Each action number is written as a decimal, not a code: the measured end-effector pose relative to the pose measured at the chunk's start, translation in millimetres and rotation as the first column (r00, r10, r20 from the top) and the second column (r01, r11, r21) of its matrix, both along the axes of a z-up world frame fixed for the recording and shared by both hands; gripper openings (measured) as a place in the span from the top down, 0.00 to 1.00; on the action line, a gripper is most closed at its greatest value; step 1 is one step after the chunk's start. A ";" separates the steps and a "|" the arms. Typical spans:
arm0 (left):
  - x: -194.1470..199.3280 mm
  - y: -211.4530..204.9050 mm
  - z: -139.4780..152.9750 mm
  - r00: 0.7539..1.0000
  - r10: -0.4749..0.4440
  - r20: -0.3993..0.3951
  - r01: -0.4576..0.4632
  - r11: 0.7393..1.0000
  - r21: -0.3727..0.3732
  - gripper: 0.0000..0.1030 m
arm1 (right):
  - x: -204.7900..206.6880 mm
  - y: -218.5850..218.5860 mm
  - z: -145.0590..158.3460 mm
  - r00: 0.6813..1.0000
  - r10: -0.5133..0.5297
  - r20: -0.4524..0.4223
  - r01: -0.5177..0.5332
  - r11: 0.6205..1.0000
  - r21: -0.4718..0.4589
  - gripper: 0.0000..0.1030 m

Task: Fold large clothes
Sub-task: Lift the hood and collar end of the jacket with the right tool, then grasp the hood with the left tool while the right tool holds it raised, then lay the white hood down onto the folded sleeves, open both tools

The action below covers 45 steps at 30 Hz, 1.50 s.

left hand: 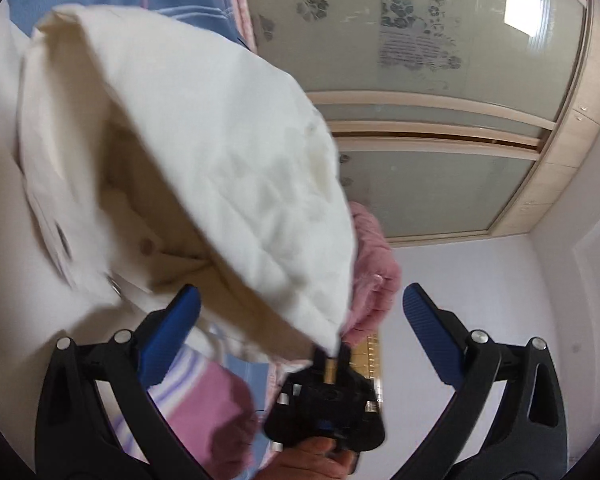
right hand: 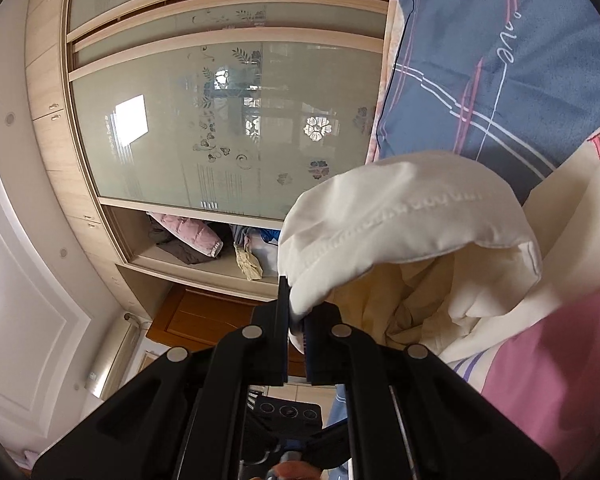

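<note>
Cream garment hangs lifted above the bed sheet, its hem corner pinched at 6 o'clock between the closed fingers of the right gripper. In the left wrist view the cloth fills 10 o'clock, the left gripper spread wide, holding nothing, wardrobe door at 1 o'clock

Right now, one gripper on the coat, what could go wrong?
1. The right gripper pinches only a corner of the white coat; it may slip out.
2. The left gripper is open and holds nothing, so the coat hangs from one point and may bunch.
3. The two grippers are close and could collide.
</note>
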<state>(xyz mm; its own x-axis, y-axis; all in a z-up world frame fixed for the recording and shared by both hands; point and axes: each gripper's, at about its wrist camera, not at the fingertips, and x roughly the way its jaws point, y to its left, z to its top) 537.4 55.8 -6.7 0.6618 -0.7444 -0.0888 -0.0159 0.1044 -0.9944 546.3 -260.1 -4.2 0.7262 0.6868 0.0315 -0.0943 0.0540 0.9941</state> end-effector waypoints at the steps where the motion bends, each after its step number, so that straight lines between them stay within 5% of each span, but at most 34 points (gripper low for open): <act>1: 2.0 -1.9 4.0 1.000 0.018 0.003 -0.018 0.999 0.043 0.02 | 0.0 -1.0 -0.4 1.000 -0.001 -0.002 0.001 1.000 0.002 0.95; 4: 14.4 4.5 1.3 0.993 0.112 -0.028 -0.107 0.983 0.146 0.02 | -0.7 -1.4 -1.0 1.000 -0.001 -0.011 0.001 1.000 0.007 0.95; 6: 21.0 13.8 -7.8 0.984 0.166 -0.058 -0.156 0.977 0.146 0.04 | -1.1 0.8 0.5 1.000 0.006 -0.011 -0.006 1.000 -0.001 0.95; 8: 26.7 19.4 -11.2 0.978 0.200 -0.054 -0.190 0.969 0.161 0.42 | -2.4 4.8 4.1 1.000 0.012 -0.005 -0.012 1.000 -0.022 0.95; 9: 28.5 20.9 -9.1 0.978 0.205 -0.050 -0.191 0.962 0.196 0.78 | -2.8 6.1 5.2 1.000 0.013 -0.005 -0.013 0.999 -0.031 0.95; 10: 32.4 22.8 -6.3 0.977 0.209 -0.040 -0.194 0.954 0.229 0.94 | -3.7 7.6 6.4 1.000 0.011 -0.006 -0.011 0.999 -0.047 0.95; 16: 5.3 37.1 39.5 0.960 0.230 0.159 -0.271 0.906 0.325 0.95 | -6.5 12.3 9.7 1.000 0.024 -0.011 -0.024 0.995 -0.094 0.95; 22: -37.6 36.5 96.1 0.949 0.098 0.301 -0.256 0.795 0.549 0.96 | -32.8 22.1 31.4 0.998 0.069 -0.005 -0.068 0.982 -0.176 0.95; 29: -113.1 53.9 82.9 0.974 0.009 0.226 -0.155 0.755 0.637 0.96 | -105.4 36.6 49.4 0.991 0.135 0.013 -0.127 0.960 -0.250 0.95; 34: -175.1 37.2 49.4 0.985 -0.083 0.151 -0.049 0.705 0.708 0.96 | -170.7 29.0 6.0 0.990 0.109 -0.092 -0.125 0.972 -0.199 0.95; 40: -223.7 22.5 0.1 0.994 -0.100 0.051 0.027 0.653 0.757 0.95 | -213.2 28.3 -29.9 0.974 0.064 -0.218 -0.125 0.953 -0.276 0.95; 45: -231.7 9.5 -18.7 0.992 -0.130 0.007 0.069 0.572 0.818 0.95 | -231.3 24.5 -63.2 0.944 0.039 -0.327 -0.143 0.944 -0.299 0.95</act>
